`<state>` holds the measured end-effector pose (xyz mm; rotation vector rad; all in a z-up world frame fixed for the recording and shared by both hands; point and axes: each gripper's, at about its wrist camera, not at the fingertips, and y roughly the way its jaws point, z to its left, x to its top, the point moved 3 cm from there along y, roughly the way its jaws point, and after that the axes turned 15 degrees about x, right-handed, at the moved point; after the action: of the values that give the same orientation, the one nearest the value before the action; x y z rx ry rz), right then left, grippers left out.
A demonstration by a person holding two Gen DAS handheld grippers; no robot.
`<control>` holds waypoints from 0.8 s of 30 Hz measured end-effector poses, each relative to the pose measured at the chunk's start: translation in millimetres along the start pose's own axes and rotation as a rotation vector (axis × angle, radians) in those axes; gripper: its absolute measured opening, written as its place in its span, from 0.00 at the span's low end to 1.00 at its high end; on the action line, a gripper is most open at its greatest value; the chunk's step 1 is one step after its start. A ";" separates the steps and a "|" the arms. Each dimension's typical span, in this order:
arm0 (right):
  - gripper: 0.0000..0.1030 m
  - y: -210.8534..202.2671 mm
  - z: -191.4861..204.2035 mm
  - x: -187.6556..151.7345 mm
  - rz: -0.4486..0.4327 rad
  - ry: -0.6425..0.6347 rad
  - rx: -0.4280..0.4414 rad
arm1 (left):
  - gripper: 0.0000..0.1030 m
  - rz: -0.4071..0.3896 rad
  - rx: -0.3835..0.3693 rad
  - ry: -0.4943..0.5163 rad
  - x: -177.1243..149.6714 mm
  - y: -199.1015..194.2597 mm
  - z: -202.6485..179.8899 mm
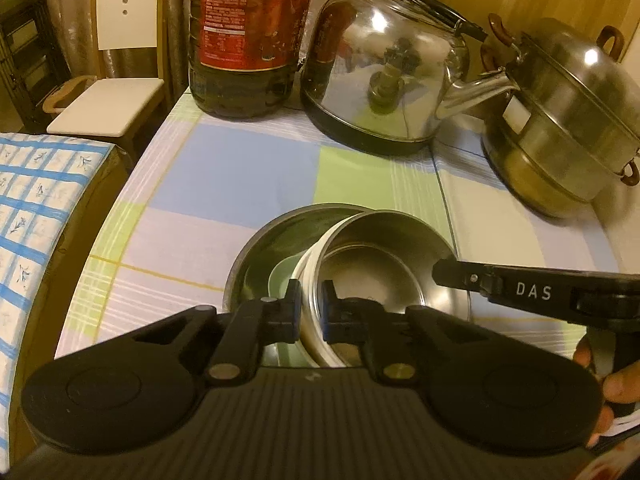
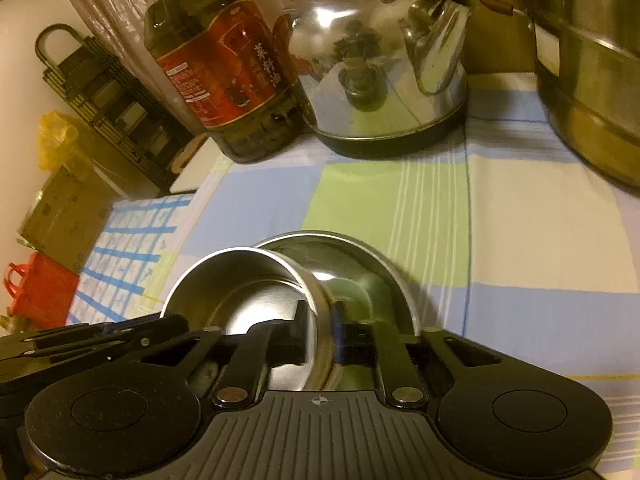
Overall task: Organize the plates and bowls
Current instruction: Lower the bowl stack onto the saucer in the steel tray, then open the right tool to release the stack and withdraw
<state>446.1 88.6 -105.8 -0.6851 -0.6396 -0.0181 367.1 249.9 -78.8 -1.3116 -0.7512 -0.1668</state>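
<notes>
We see a tablecloth (image 1: 240,172) checked in pale blue, light green and cream, with thin white and yellow stripes. Beside it lies a white cloth (image 1: 36,200) with a blue grid and small dark sprigs. The oil bottle (image 2: 224,76) carries a red label over dark olive contents. The kettle (image 1: 384,72) shines silver above a black base, and the bowl (image 2: 248,292) is plain silver steel. Both grippers are black.

- The left gripper (image 1: 311,312) pinches the near rim of a steel bowl (image 1: 384,264), which sits tilted inside a wider steel plate (image 1: 260,264).
- The right gripper (image 1: 442,272) grips the bowl's far-right rim.
- Behind on the checked tablecloth (image 1: 224,176): an oil bottle (image 1: 248,36), a kettle (image 1: 384,68) and a steamer pot (image 1: 568,120).
</notes>
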 end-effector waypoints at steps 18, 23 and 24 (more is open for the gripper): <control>0.10 5.7 -3.6 26.2 0.122 0.183 -0.060 | 0.08 0.069 -0.025 0.015 12.5 7.1 2.4; 0.10 7.8 -0.7 28.0 0.135 0.176 -0.080 | 0.08 0.077 -0.027 0.025 14.0 9.4 2.1; 0.10 8.7 -0.5 27.4 0.136 0.174 -0.083 | 0.08 0.077 -0.028 0.027 14.1 9.5 1.9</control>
<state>470.4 100.3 -96.0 -0.7970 -0.4267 0.0214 381.9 258.5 -78.1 -1.3599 -0.6767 -0.1338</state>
